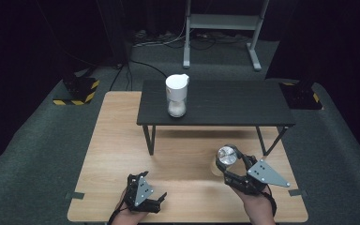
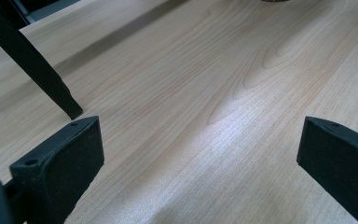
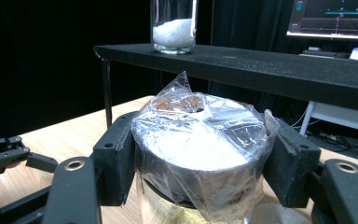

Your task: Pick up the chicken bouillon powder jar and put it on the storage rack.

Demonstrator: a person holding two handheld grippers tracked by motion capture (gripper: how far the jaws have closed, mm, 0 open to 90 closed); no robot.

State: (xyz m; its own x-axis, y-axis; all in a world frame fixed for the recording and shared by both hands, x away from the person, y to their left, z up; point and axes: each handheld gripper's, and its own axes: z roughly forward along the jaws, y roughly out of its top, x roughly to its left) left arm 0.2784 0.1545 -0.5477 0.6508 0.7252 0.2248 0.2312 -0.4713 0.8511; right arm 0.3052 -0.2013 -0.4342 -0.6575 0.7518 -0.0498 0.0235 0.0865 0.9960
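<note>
Here the right tool is clamped on a jar that stands on the wooden desk near its right front part; in the right gripper view the two black jaws press against either side of the jar's silvery lid, which is wrapped in crinkled clear plastic film; below the lid, yellowish grainy contents show through the glass. In the high view the jar sits just in front of the right legs of the low black shelf-table, and a grey three-cornered plate tops the right tool. The left tool rests near the desk's front edge, well apart from the jar; its jaws stand wide apart with nothing between them, and the left gripper view looks across bare wood grain with one black leg of the shelf-table at its left. On the shelf-table stands a glass container with a white lid, holding white grains at its bottom; it is well apart from both tools.
</note>
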